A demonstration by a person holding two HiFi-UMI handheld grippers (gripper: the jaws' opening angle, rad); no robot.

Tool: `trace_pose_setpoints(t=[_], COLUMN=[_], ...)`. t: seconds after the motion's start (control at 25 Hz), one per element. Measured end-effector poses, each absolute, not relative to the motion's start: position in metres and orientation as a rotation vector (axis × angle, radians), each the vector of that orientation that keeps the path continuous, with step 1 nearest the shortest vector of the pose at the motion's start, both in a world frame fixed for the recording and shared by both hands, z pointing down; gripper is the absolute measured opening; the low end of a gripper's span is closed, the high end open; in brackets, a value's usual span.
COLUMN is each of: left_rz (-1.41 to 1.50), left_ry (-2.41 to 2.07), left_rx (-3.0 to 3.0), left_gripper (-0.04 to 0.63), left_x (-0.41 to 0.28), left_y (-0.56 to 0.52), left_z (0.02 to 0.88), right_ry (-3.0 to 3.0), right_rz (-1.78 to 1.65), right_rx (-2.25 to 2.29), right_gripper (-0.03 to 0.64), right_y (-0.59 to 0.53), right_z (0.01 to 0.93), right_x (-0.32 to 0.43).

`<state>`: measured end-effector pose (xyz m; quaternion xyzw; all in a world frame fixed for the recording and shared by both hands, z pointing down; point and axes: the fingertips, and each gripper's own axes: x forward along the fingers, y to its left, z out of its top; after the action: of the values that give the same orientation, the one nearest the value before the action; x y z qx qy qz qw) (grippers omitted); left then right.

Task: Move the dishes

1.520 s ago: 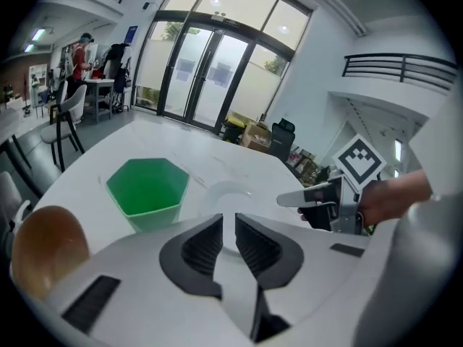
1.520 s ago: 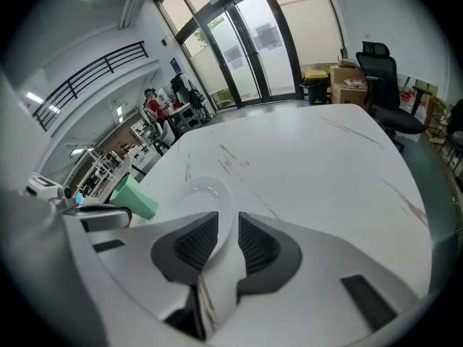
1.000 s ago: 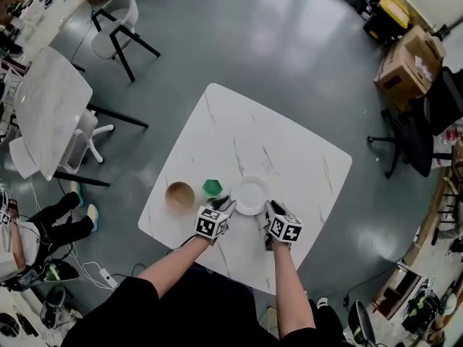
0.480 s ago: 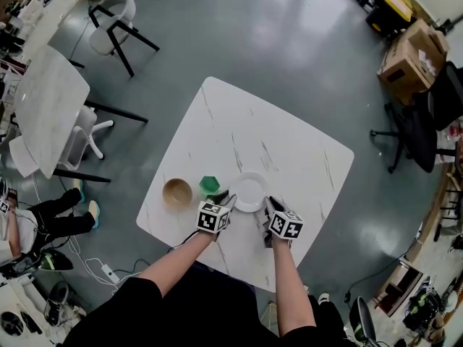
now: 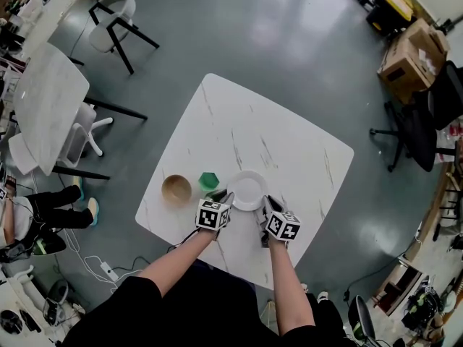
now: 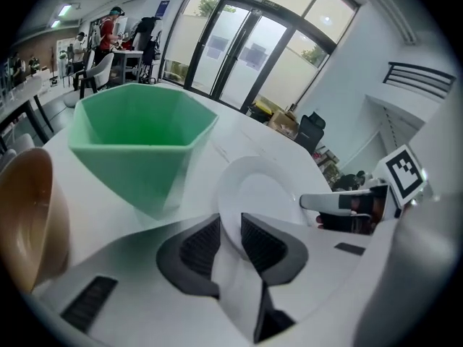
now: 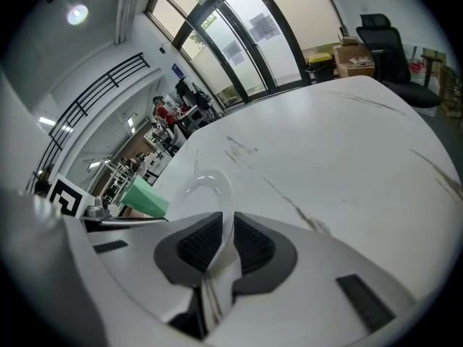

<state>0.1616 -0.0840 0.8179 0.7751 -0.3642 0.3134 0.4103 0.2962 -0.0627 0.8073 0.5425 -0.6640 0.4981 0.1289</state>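
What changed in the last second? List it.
Both claws have just been closing over the rim of the plate: the left claw slightly, the right claw much further. The rim sits between each pair of jaws, and no firm pinch shows yet. The plate, cup and bowl lie where they were, and both hands kept their places.

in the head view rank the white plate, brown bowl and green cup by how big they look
1. white plate
2. brown bowl
3. green cup
All three sit close together on one table, so nearness hardly skews the order.
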Motion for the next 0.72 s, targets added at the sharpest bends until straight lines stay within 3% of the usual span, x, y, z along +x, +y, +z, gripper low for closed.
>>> trace_pose_setpoints(t=[0.72], left_rz=[0.823], left_ry=[-0.971], left_rx=[1.958], left_gripper=[0.092], left_x=[0.119], left_y=[-0.017], left_z=[0.792], right_ry=[-1.944], right_rz=[1.497], right_rx=[1.484], right_gripper=[0.057], right_y=[-0.011], right_z=[0.796], right_x=[0.258])
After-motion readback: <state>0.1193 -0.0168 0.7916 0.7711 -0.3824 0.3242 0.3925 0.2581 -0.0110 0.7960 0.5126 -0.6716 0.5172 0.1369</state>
